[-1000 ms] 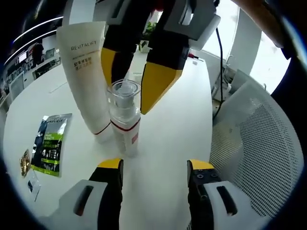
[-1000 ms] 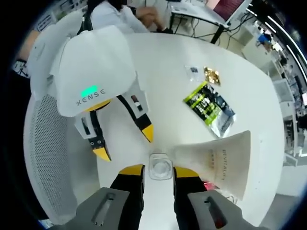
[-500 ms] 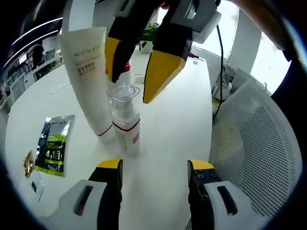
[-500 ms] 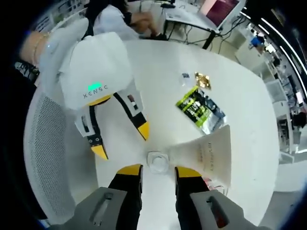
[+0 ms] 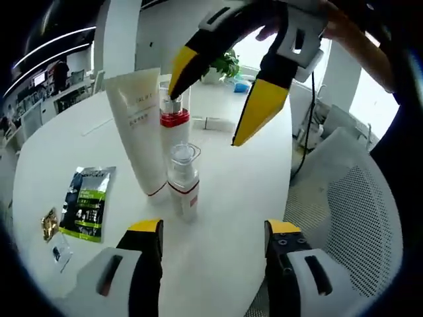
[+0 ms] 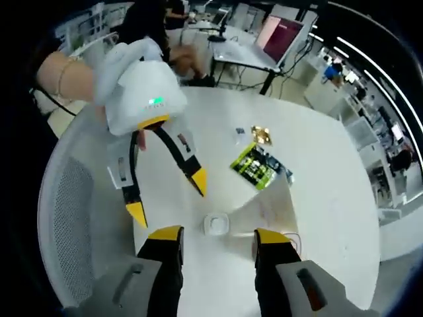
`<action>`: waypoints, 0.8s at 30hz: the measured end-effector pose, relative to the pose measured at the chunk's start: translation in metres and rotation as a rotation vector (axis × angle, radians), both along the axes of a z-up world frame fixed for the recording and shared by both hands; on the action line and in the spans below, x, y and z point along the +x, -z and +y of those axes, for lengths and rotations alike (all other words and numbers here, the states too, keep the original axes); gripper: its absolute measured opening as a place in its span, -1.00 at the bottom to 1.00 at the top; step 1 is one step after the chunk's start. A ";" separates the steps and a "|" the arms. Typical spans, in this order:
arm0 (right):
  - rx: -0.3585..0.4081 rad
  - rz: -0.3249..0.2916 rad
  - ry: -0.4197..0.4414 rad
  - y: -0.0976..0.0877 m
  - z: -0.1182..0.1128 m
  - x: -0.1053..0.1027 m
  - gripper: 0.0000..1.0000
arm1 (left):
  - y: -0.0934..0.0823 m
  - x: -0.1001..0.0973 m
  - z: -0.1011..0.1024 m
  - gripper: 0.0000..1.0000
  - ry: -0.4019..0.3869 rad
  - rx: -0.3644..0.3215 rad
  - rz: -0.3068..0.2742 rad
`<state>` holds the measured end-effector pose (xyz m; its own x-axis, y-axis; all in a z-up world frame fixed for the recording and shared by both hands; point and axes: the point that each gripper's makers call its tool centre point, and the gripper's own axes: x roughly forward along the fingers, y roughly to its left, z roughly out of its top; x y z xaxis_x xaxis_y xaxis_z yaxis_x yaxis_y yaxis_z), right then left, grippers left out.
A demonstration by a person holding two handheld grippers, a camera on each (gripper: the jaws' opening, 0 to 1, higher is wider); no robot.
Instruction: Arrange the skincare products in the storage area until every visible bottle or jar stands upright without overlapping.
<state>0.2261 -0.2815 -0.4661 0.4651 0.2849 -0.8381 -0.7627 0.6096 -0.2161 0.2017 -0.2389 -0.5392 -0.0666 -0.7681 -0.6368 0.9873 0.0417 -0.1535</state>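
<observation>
- Round white table point(image 5: 231, 198): tube point(image 5: 139, 132), tall bottle point(image 5: 175, 125) and small spray bottle point(image 5: 184, 181) all stand upright, clustered mid-table, touching or nearly so.
- Green sachet point(image 5: 87, 205) lies flat toward the table's left edge in the left gripper view.
- Left gripper point(image 5: 211, 231): jaws apart, empty, low near the edge.
- Right gripper point(image 6: 215, 239): jaws spread, empty, above the spray bottle point(image 6: 215, 224).
- Judgement: release step; next, check spacing, nudge apart if overlapping.
</observation>
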 end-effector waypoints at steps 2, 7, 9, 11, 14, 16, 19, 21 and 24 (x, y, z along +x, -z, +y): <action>0.037 -0.007 0.023 0.000 -0.002 -0.003 -0.12 | -0.006 -0.001 0.000 0.16 -0.015 -0.012 0.009; 0.101 -0.041 0.052 -0.003 -0.008 -0.015 -0.09 | -0.018 -0.003 0.003 0.22 -0.030 -0.017 0.011; 0.125 -0.058 0.056 -0.005 -0.010 -0.019 -0.07 | -0.019 -0.001 0.003 0.25 -0.038 -0.026 0.014; 0.146 -0.065 0.067 -0.008 -0.010 -0.022 -0.04 | -0.026 0.000 0.003 0.28 -0.047 -0.033 0.018; 0.178 -0.103 0.058 -0.014 -0.011 -0.027 0.03 | -0.033 0.000 0.003 0.34 -0.060 -0.049 0.021; 0.190 -0.117 0.058 -0.015 -0.014 -0.032 0.11 | -0.039 -0.001 0.004 0.37 -0.070 -0.064 0.027; 0.251 -0.148 0.071 -0.018 -0.014 -0.038 0.24 | -0.046 -0.002 0.006 0.43 -0.090 -0.085 0.036; 0.303 -0.156 0.097 -0.020 -0.015 -0.044 0.35 | -0.050 -0.002 0.006 0.49 -0.112 -0.095 0.039; 0.347 -0.155 0.153 -0.018 -0.024 -0.051 0.53 | -0.057 -0.002 0.007 0.61 -0.143 -0.118 0.051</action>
